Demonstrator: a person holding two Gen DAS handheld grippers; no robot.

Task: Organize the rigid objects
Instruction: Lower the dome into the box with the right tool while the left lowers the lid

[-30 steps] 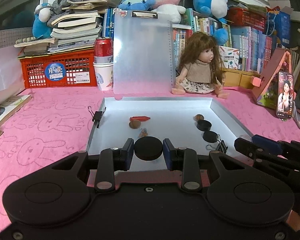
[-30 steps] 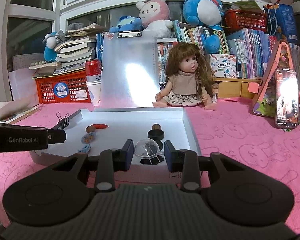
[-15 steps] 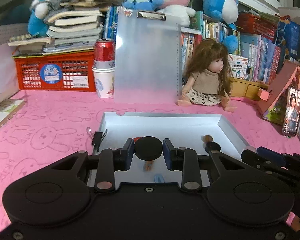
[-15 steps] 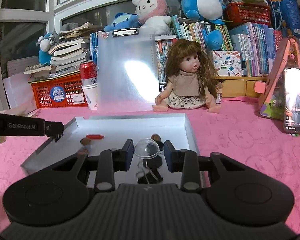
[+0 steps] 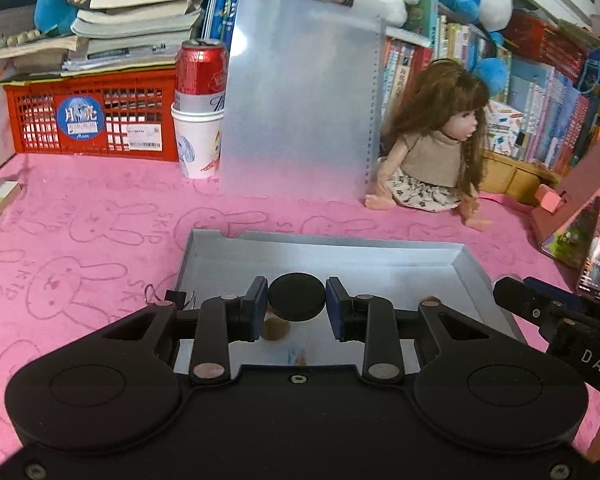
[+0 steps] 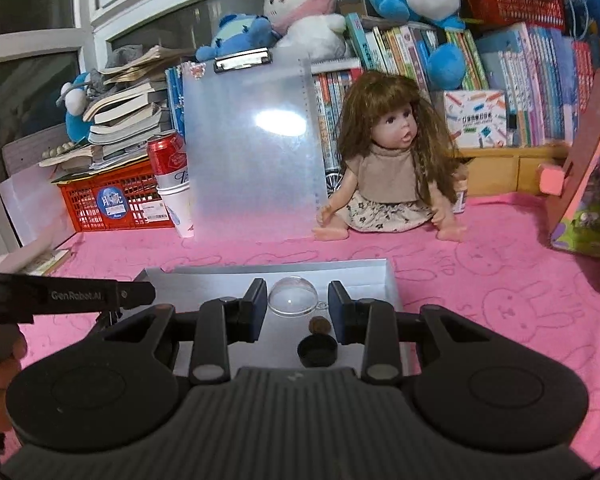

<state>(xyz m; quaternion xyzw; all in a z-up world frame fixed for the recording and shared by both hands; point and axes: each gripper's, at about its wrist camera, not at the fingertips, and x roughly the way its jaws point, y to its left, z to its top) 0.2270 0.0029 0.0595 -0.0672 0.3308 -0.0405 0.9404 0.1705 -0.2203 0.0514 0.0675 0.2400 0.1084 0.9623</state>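
Gripping a black round cap edge-on, the left gripper has both blue fingers pressed against its sides, holding it above the near half of the shallow grey tray. Under the cap, at about 7 o'clock from it, a small brown nut-like piece lies on the tray floor. A black binder clip sits at the tray's left rim, at 9 o'clock from the cap.

In the right wrist view the right gripper is closed on a clear plastic dome, its fingers touching both sides. At 5 o'clock from the dome, on the tray, rest a small brown lump and, just nearer the camera, an open black cap.

The tray stands on a pink rabbit-print tabletop. Beyond it, at 12 o'clock, a frosted clipboard leans upright; a doll sits at 1 o'clock, and a red can stands in a paper cup at 11 o'clock beside a red crate.
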